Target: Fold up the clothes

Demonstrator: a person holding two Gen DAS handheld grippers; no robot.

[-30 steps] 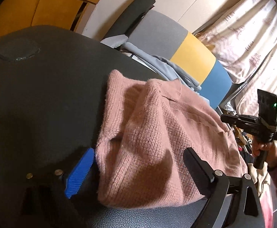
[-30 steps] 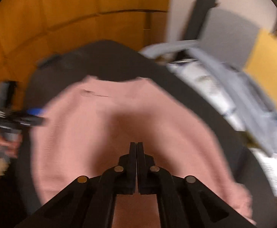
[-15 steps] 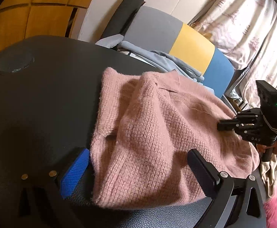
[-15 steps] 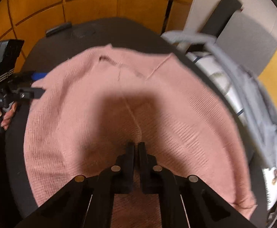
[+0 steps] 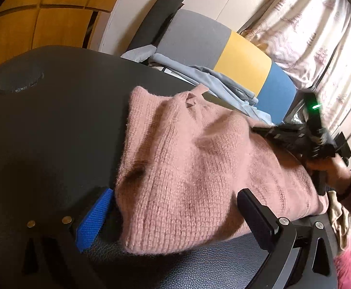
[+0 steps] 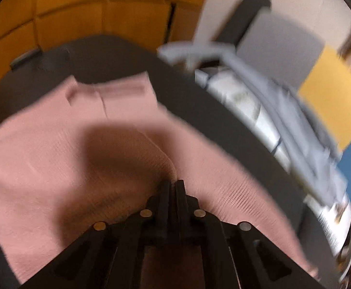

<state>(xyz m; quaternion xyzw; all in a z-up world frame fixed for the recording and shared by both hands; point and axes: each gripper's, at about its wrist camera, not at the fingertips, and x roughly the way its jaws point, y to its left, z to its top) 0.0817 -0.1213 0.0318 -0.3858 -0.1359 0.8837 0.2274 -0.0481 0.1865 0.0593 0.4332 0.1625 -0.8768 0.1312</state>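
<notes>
The pink sweater (image 5: pixel 194 175) lies bunched on the black table (image 5: pixel 55 110), its near hem reaching the table's front edge, with a ridge of knit raised along its middle. My left gripper (image 5: pixel 175 214) stands with its jaws wide apart, straddling the near corner of the sweater without pressing on it. My right gripper (image 6: pixel 173 187) has its jaws almost together, having just parted a little, and its tips sit at that raised ridge; blur keeps me from telling whether any knit is pinched between them. I judge the main risk is there: if I pull with only a few loose threads caught, the ridge slips free and the fold collapses, or the soft knit stretches and snags. If I close my left jaws on one layer only, the lower layer stays behind and the fold goes crooked. A hard drag could also slide the whole sweater off the smooth table. No container is in view; grey-blue clothes (image 5: pixel 214 82) lie heaped on the chair (image 5: pixel 243 57) beyond the table.
</notes>
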